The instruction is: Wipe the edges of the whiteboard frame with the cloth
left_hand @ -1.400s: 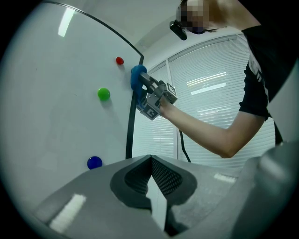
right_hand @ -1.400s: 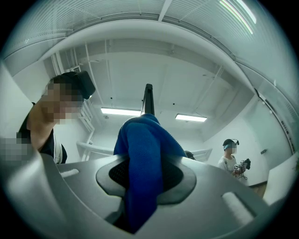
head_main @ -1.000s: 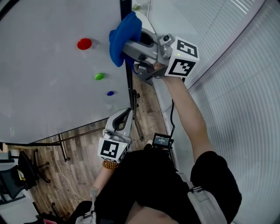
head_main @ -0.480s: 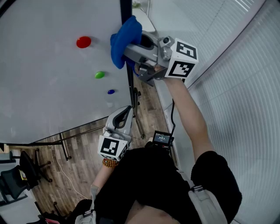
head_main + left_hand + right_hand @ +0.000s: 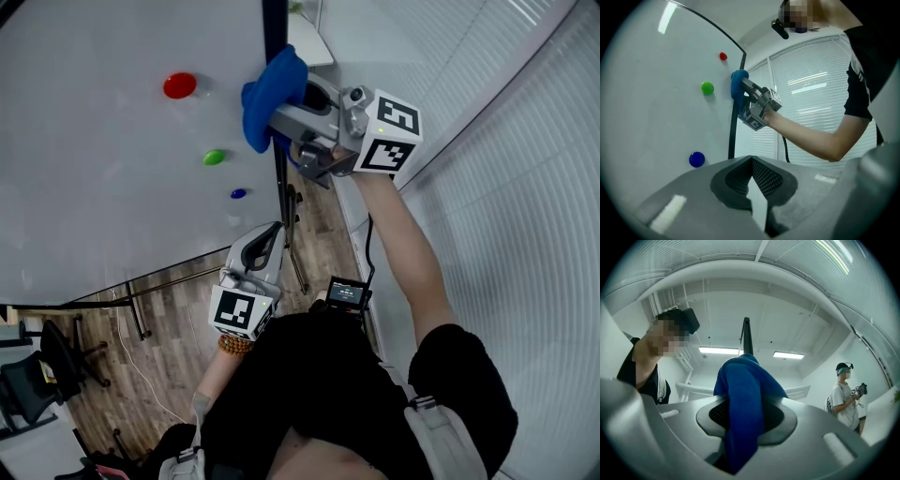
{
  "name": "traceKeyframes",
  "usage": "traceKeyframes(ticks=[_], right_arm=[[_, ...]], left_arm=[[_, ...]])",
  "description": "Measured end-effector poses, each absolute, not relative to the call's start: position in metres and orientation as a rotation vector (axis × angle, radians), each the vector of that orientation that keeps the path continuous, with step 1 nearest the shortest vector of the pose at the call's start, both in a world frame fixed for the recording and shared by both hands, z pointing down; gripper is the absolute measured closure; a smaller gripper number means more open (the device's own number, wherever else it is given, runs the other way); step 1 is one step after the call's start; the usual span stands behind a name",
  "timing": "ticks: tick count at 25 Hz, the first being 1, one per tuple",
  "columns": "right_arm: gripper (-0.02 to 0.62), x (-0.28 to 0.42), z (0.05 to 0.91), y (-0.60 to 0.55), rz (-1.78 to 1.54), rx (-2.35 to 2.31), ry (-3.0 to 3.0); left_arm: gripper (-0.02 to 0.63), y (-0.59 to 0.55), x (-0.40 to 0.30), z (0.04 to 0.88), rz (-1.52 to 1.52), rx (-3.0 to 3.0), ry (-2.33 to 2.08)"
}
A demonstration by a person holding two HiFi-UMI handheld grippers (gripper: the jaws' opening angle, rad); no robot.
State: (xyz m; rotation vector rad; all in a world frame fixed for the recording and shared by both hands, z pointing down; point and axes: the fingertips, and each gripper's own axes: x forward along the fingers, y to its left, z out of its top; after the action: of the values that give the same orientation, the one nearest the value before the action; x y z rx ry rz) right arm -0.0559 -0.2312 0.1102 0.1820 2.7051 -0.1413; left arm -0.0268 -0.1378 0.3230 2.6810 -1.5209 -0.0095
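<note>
The whiteboard (image 5: 103, 169) fills the left of the head view, and its black frame edge (image 5: 277, 178) runs down its right side. My right gripper (image 5: 284, 111) is shut on a blue cloth (image 5: 272, 92) that is pressed against that edge, high up. In the right gripper view the cloth (image 5: 743, 399) bulges out between the jaws, with the frame (image 5: 746, 333) rising behind it. My left gripper (image 5: 261, 251) hangs lower, beside the frame, shut and holding nothing. In the left gripper view its fingertips (image 5: 752, 161) meet, and the cloth (image 5: 737, 84) shows on the frame (image 5: 732, 126) above them.
Red (image 5: 179, 85), green (image 5: 214, 157) and blue (image 5: 238, 194) magnets sit on the board near the frame. Window blinds (image 5: 506, 187) stand close on the right. Board stand legs (image 5: 136, 323) and an office chair (image 5: 42, 370) rest on the wood floor. Another person (image 5: 843, 394) stands far off.
The right gripper and cloth have slid a little down the frame edge relative to the magnets. The left gripper has hardly moved.
</note>
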Motion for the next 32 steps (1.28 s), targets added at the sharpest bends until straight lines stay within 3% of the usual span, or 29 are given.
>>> traceKeyframes(ticks=[32], right_arm=[[0.449,-0.058,0.141,-0.237,-0.14,0.168,2.765]], left_arm=[[0.606,-0.152,-0.023,0.304,-0.039,2.676,-1.503]])
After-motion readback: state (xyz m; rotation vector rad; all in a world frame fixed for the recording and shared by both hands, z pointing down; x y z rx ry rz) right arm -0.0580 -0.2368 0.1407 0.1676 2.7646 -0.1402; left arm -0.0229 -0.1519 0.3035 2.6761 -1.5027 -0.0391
